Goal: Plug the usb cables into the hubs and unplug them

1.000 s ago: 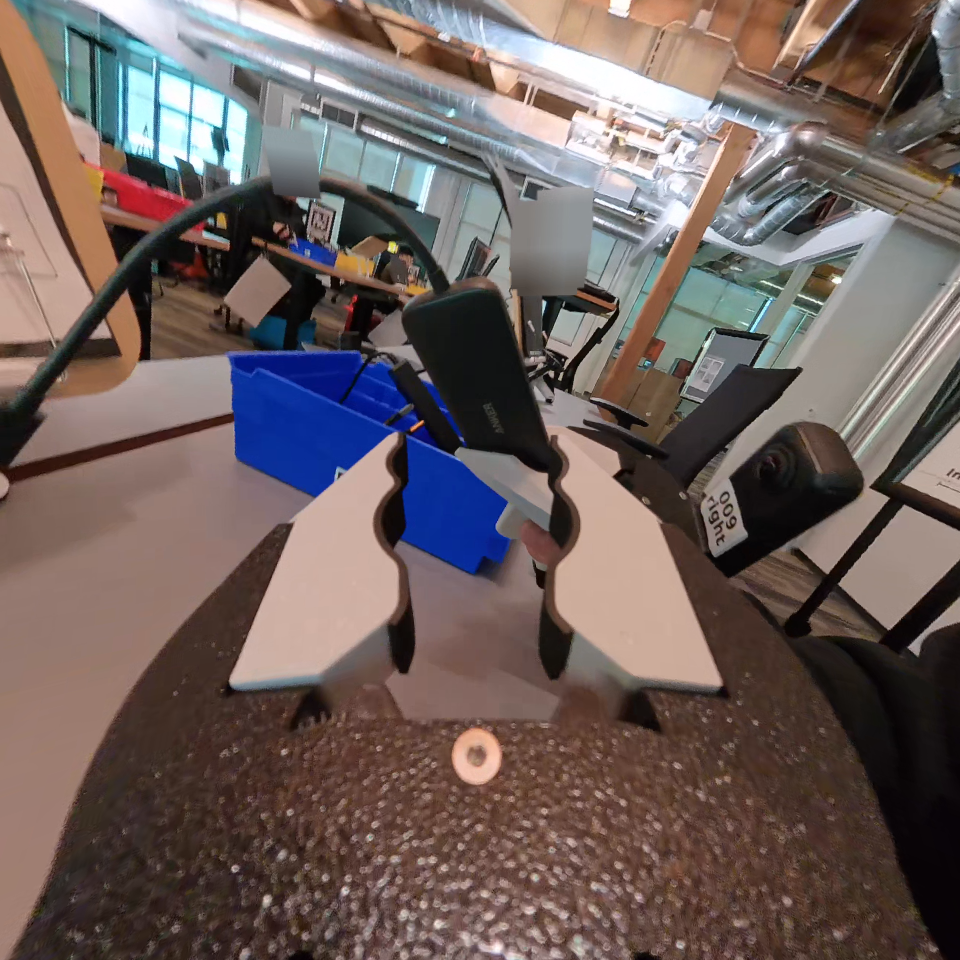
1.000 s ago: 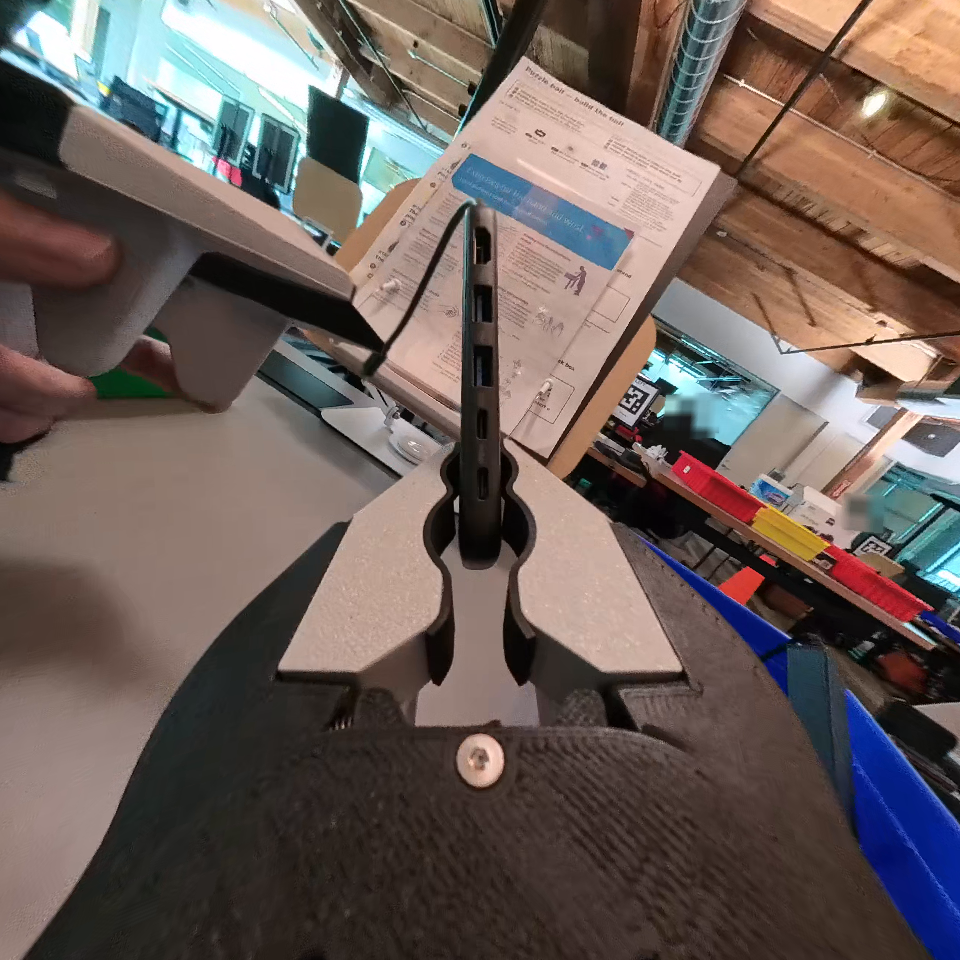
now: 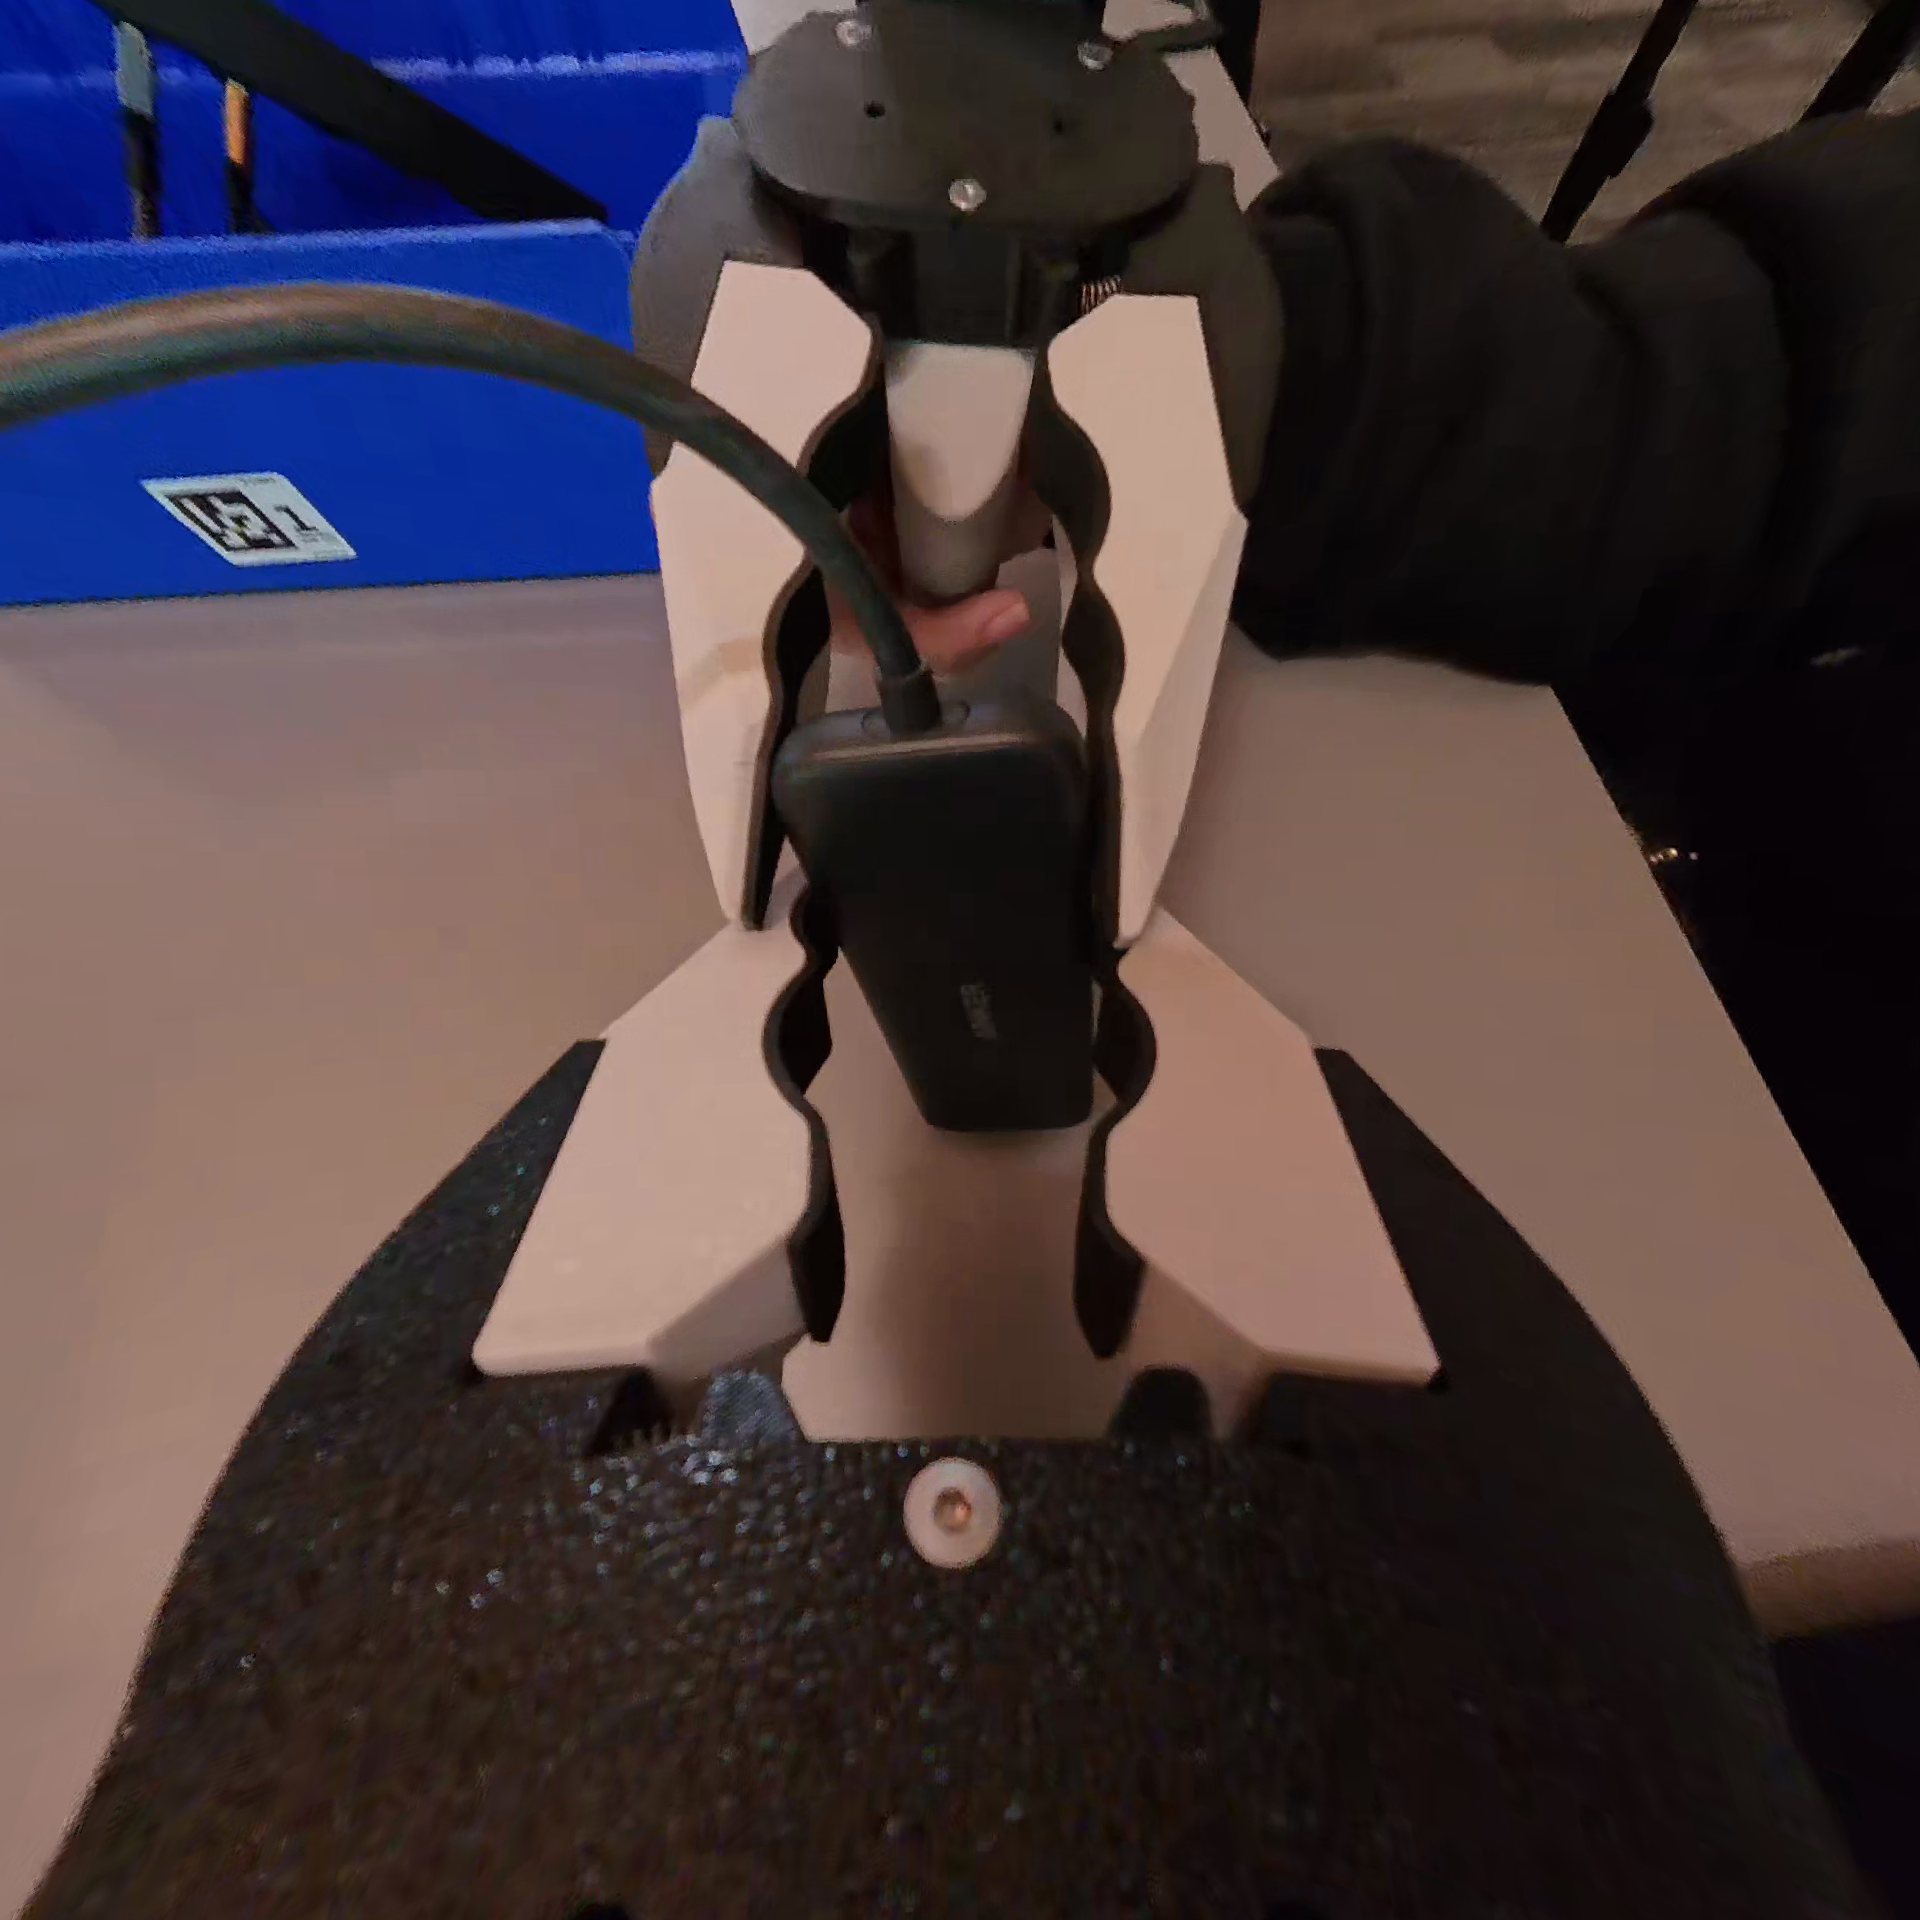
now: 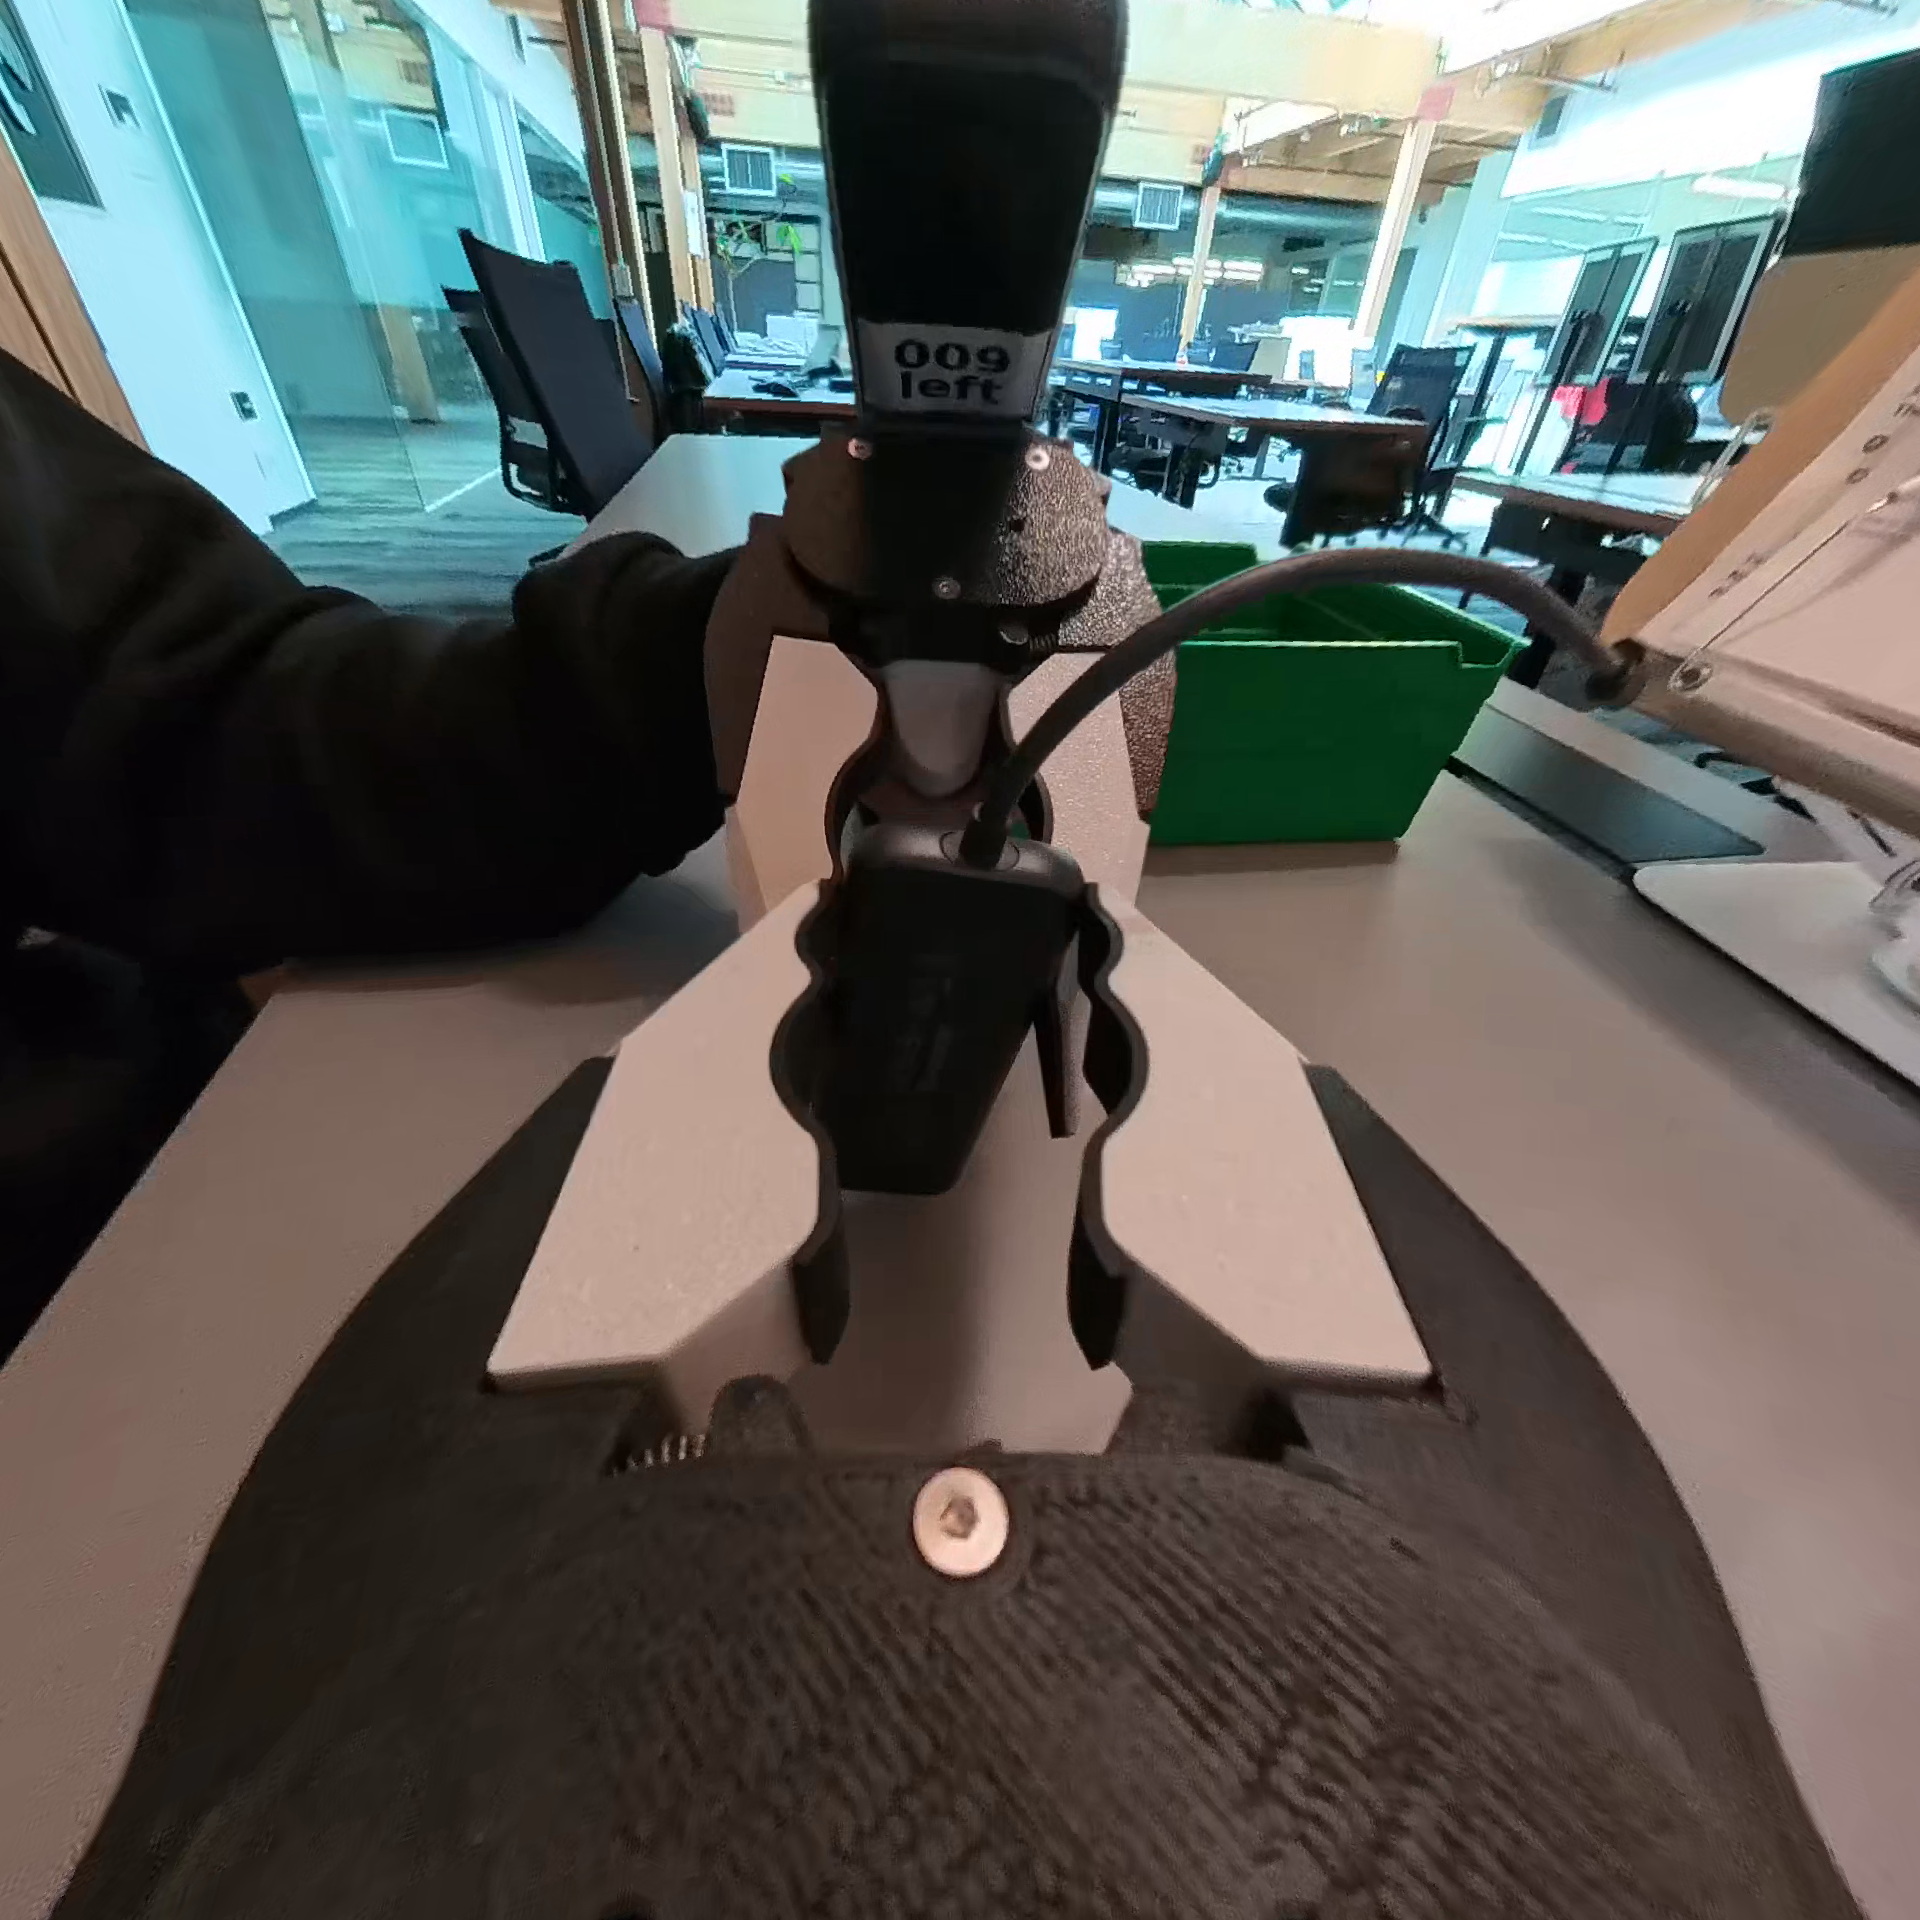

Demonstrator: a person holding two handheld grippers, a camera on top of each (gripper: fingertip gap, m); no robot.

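A black USB hub (image 3: pixel 966 935) lies lengthwise between both grippers, which face each other tip to tip just above the grey table (image 3: pixel 312 935). Its thick dark cable (image 3: pixel 416 322) leaves the far end and curves left. My left gripper (image 3: pixel 951 997) is open around the hub's near end, with a gap on its left side. The right gripper (image 3: pixel 940 925) comes in from the top. In the right wrist view my right gripper (image 4: pixel 956 904) grips the hub (image 4: pixel 914 1039) across its width, and the cable (image 4: pixel 1299 582) arcs right. No loose USB cable shows.
A blue bin (image 3: pixel 312 416) stands behind on the left. The table edge (image 3: pixel 1558 727) runs close on the right. A green bin (image 4: pixel 1299 727) sits behind the left gripper. A paper stand (image 4: pixel 1818 520) and a white flat tray (image 4: pixel 1766 935) are at right. A dark sleeve (image 4: pixel 312 675) holds each gripper.
The hub stood upright and edge-on in the right gripper's narrow grip. Now both grippers point at each other, the right jaws are wider across the hub's width, and my left fingers surround its end.
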